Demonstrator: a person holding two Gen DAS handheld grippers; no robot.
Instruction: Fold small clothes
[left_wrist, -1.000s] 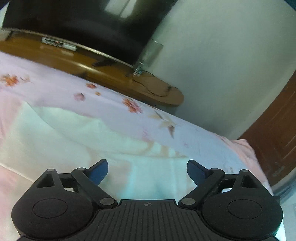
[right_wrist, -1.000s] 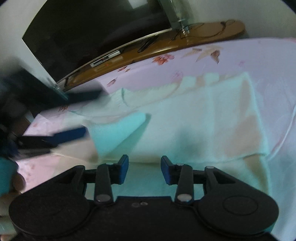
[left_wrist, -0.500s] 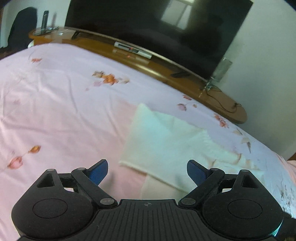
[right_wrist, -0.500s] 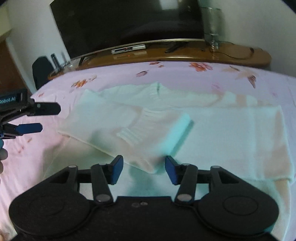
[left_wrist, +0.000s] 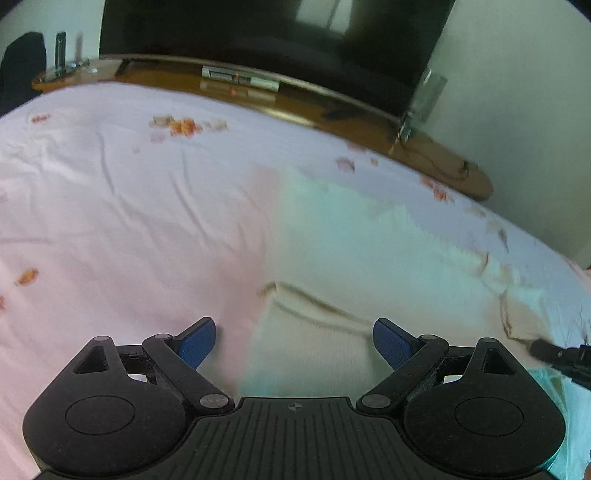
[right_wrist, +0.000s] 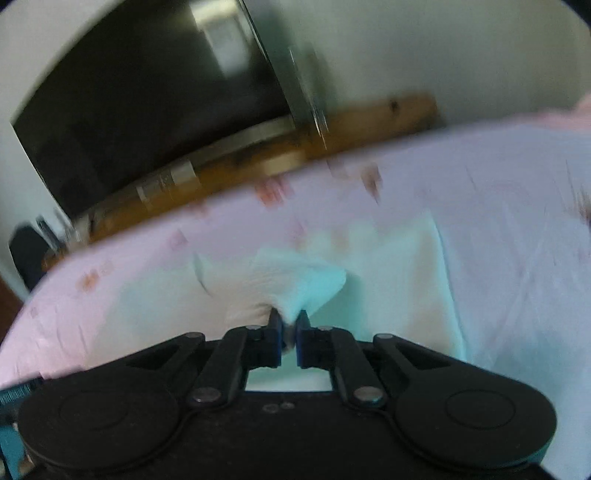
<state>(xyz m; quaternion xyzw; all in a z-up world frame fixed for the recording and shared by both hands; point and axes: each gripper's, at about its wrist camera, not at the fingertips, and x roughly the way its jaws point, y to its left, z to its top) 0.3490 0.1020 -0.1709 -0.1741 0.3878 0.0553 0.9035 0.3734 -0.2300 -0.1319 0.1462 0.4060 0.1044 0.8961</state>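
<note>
A pale cream knit sweater (left_wrist: 369, 258) lies flat on a pink floral bedsheet (left_wrist: 129, 221). My left gripper (left_wrist: 293, 326) hangs open just above the sweater's left edge, with one finger over the sheet and the other over the knit. It holds nothing. In the blurred right wrist view, the jaws of my right gripper (right_wrist: 289, 321) are closing, and the pads pinch a raised fold of the sweater (right_wrist: 388, 295) at its folded-over sleeve (right_wrist: 306, 280). The tip of the right gripper (left_wrist: 561, 356) shows at the far right of the left wrist view.
A long wooden TV bench (left_wrist: 332, 107) runs along the far side of the bed. On it stand a big dark television (left_wrist: 258, 33), a small set-top box (left_wrist: 240, 77) and cables. A pale wall (left_wrist: 517, 110) is at the right and a dark chair (left_wrist: 18, 62) at the far left.
The left gripper swung left and sank toward the sweater's left edge, staying open. The right gripper moved forward onto the folded sleeve and went from half open to shut on it.
</note>
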